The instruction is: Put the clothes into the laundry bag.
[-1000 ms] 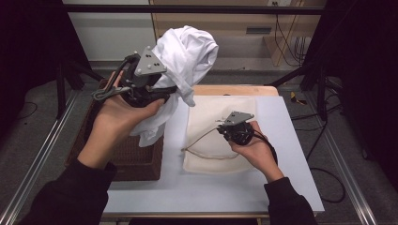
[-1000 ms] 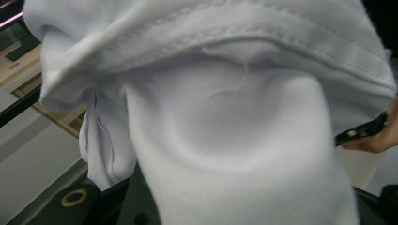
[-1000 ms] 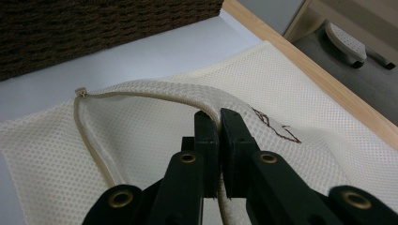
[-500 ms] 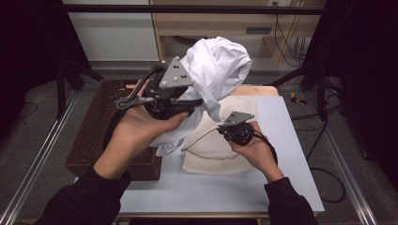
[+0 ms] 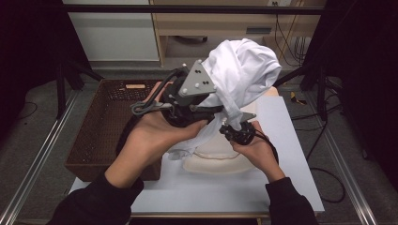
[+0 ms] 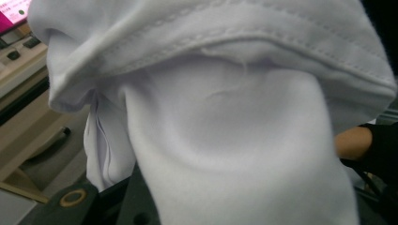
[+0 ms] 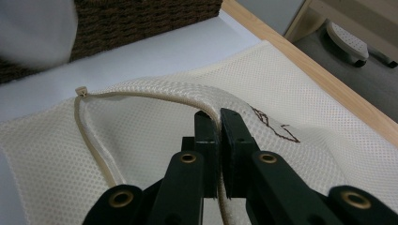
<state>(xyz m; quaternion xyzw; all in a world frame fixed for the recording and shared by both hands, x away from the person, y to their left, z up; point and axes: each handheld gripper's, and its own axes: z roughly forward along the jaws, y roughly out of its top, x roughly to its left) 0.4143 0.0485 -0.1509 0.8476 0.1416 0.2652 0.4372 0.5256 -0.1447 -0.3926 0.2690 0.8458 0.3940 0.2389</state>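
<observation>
A bunched white garment (image 5: 244, 70) hangs in the air above the table, and my left gripper (image 5: 217, 104) is shut on it, its jaws buried in the cloth. In the left gripper view the garment (image 6: 234, 131) drapes over the jaws and hides them. A cream mesh bag (image 5: 216, 161) lies flat on the white table. My right gripper (image 7: 219, 117) is shut on the bag's zipper edge (image 7: 141, 96) and lifts it a little off the mesh (image 7: 141, 140). In the high view the right gripper (image 5: 234, 130) sits just below the hanging cloth.
A dark wicker basket (image 5: 108, 122) stands at the table's left side, its wall (image 7: 141, 18) just behind the bag. The white tabletop (image 5: 286, 140) has a wooden back edge (image 7: 300, 56). Metal frame rails run along both sides on the floor.
My left gripper has carried the white garment to the right, from over the basket to above the bag and the right hand. The right gripper has kept still on the bag's edge.
</observation>
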